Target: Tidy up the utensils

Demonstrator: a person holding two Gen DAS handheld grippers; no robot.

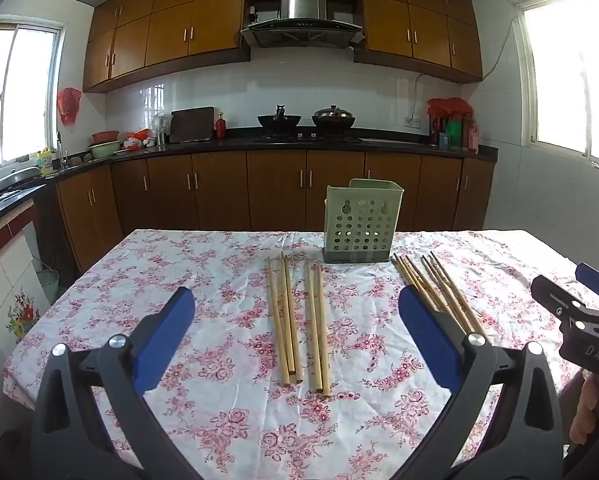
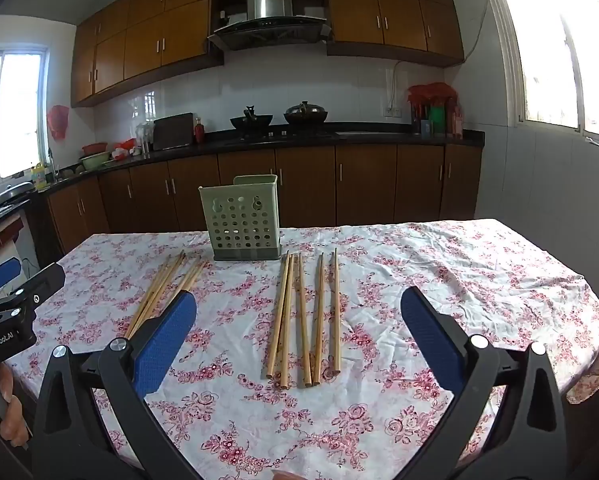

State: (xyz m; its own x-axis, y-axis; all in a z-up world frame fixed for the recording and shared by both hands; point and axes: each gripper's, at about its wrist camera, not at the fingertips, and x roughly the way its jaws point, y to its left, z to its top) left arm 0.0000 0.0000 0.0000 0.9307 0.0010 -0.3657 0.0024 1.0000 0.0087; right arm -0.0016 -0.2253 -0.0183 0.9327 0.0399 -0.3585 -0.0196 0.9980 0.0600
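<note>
1. A kitchen with brown cabinets, a range hood (image 1: 301, 16) and two woks on the stove at the back. In front is a counter (image 1: 203, 280) under a white cloth with pink flowers.
2. A green holder (image 1: 359, 220) with a perforated wall stands upright near the far edge of the counter. Its inside cannot be seen from either view.
3. Chopsticks lie flat on the cloth in two groups, both nearer the cameras than the holder and touching nothing else.
4. The left chopsticks (image 1: 297, 316) lie left of the holder in loose pairs, thin ends toward it. In the right wrist view they sit at the left (image 2: 167, 288), and their near ends are hidden behind a gripper finger.
5. The right chopsticks (image 2: 305, 316) lie right of the holder, fanned slightly. In the left wrist view they appear at the right (image 1: 439, 292), partly hidden behind a blue pad.
6. The left gripper (image 1: 297, 328) hovers above the counter, pointing toward the holder, jaws spread wide with nothing between them. Its pads frame the left chopsticks.
7. The right gripper (image 2: 299, 328) hovers likewise, jaws wide and holding nothing, framing the right chopsticks.
8. Each gripper shows at the other view's edge, cut off by the frame. Fingers of the holding hand (image 2: 13, 416) show below, mostly out of view.
</note>
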